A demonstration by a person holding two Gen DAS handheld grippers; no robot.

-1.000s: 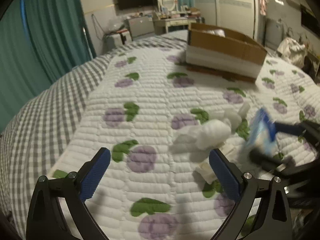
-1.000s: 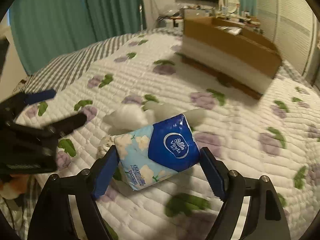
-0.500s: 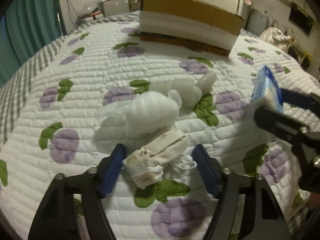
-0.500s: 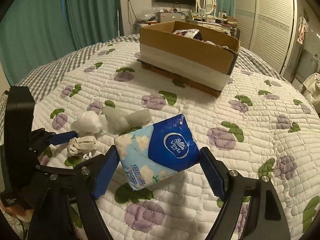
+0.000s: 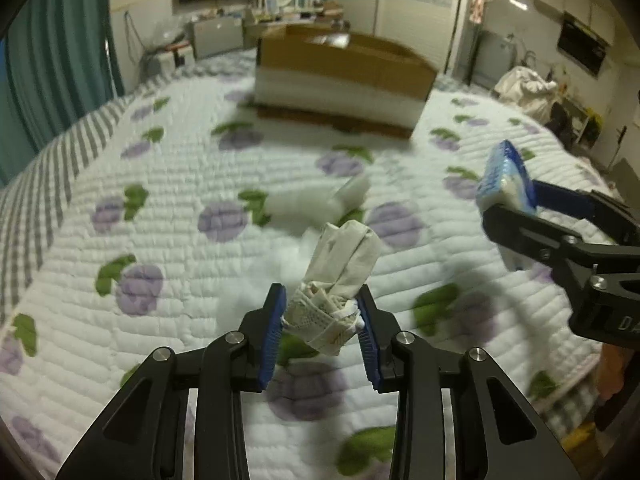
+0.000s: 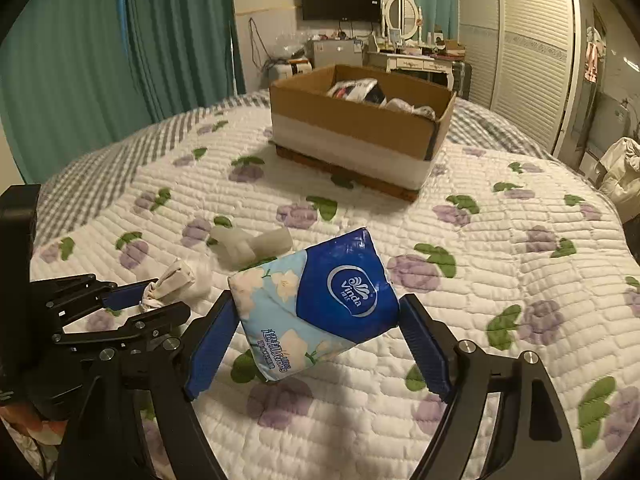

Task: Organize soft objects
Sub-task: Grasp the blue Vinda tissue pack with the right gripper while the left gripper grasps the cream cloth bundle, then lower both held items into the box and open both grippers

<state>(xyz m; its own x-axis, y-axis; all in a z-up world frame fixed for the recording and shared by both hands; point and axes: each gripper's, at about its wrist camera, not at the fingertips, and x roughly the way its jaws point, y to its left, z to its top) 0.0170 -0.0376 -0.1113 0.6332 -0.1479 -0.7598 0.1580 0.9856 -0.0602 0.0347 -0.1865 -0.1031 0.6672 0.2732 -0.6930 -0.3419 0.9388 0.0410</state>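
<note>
My left gripper (image 5: 321,322) is shut on a rolled cream-white sock (image 5: 340,276) and holds it above the quilt; it also shows in the right wrist view (image 6: 170,280). My right gripper (image 6: 316,320) is shut on a blue Vinda tissue pack (image 6: 316,300), held above the bed; the pack shows in the left wrist view (image 5: 504,178) at the right. A white cotton ball (image 6: 202,280) and white foam pieces (image 6: 248,242) lie on the quilt. An open cardboard box (image 6: 360,120) with soft items inside stands at the far side of the bed.
The bed has a white quilt (image 6: 500,280) with purple flowers and a grey checked blanket (image 5: 36,184) at the left. Teal curtains (image 6: 100,60), a dresser with mirror (image 6: 404,40), and wardrobe doors (image 6: 528,40) stand behind. Clothes (image 5: 524,88) lie at the right.
My left gripper dropped onto the sock, closed on it and lifted it off the quilt. My right gripper kept the tissue pack and turned its view toward the box.
</note>
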